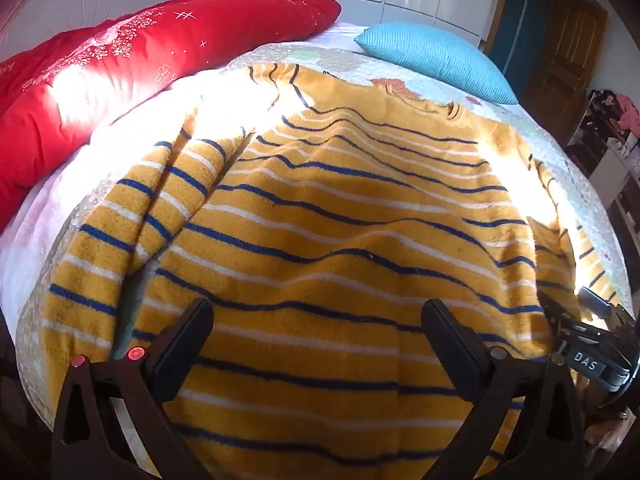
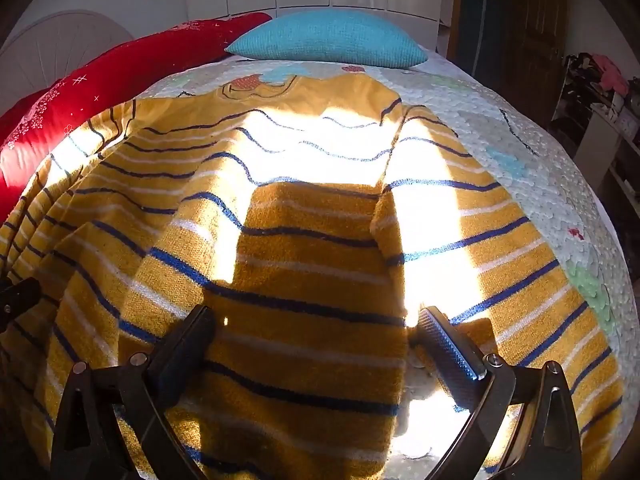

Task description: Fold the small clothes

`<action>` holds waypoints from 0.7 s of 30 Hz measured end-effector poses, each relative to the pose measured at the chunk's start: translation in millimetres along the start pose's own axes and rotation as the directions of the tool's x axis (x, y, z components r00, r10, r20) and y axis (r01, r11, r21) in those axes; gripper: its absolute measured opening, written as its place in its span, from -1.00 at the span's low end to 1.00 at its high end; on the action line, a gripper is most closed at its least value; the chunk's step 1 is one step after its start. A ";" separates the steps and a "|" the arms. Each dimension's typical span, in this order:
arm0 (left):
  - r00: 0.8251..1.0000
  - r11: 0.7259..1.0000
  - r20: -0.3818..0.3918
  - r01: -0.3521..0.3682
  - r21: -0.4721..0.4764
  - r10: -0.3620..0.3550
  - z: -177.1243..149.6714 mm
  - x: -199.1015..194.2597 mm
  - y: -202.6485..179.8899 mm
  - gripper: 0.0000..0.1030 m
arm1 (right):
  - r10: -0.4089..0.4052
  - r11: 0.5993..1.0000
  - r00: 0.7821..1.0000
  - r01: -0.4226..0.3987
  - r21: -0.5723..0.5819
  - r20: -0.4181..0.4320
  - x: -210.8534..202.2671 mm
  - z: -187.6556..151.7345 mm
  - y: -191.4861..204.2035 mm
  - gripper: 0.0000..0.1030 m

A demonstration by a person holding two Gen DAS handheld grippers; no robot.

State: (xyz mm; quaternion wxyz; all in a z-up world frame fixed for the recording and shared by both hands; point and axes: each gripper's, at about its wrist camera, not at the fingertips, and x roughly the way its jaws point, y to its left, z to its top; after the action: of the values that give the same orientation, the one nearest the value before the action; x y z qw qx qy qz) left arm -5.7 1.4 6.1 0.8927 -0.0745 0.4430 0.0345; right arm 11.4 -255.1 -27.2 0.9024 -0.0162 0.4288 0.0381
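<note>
Left wrist view: the sweater (image 1: 328, 240), mustard with blue and white stripes, lies spread on the quilt (image 1: 576, 168), body flat, one sleeve (image 1: 132, 232) folded alongside at left. The left gripper (image 1: 318, 320) stands with jaws wide apart, the hem region between and beneath them, nothing clamped. The right gripper (image 1: 592, 344) shows at the sweater's right edge. Right wrist view: the right gripper (image 2: 316, 324) is likewise spread wide over the lower body, its right finger (image 2: 448, 344) near the seam where the other sleeve (image 2: 500, 248) meets the body. A red quilt (image 2: 100, 92) and a blue pillow (image 2: 328, 42) lie beyond the collar.
</note>
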 end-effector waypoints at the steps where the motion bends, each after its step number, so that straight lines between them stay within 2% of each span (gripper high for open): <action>1: 1.000 1.000 0.005 0.000 0.002 0.000 -1.0 -7.9 1.7 1.00 | -0.003 1.000 1.000 0.003 0.011 0.010 -6.9 -0.4 -1.0 0.98; 6: 1.000 1.000 0.000 -0.020 -0.006 0.020 -9.2 -32.4 12.6 1.00 | 0.003 0.996 0.992 -0.013 0.086 0.123 -54.7 -8.9 -3.7 0.98; 8: 1.000 1.000 -0.008 -0.029 -0.005 0.029 -11.8 -35.1 14.1 1.00 | 0.010 0.994 0.990 -0.025 0.103 0.141 -66.9 -13.1 -2.0 0.98; 16: 0.998 0.999 -0.049 -0.046 0.016 0.047 -22.7 -39.0 13.3 1.00 | 0.016 0.998 0.990 -0.025 0.065 0.138 -83.2 -22.1 14.3 0.98; 21: 0.998 1.000 -0.060 -0.028 -0.007 0.028 -24.2 -29.0 23.9 1.00 | 0.028 0.996 0.994 -0.036 0.078 0.106 -77.7 -27.4 12.6 0.98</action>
State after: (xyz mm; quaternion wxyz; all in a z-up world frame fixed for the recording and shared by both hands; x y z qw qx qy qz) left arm -45.4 21.1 12.3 0.8782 -0.0729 0.4705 0.0465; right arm -59.7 -248.5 15.8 0.9229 0.0287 0.3822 0.0361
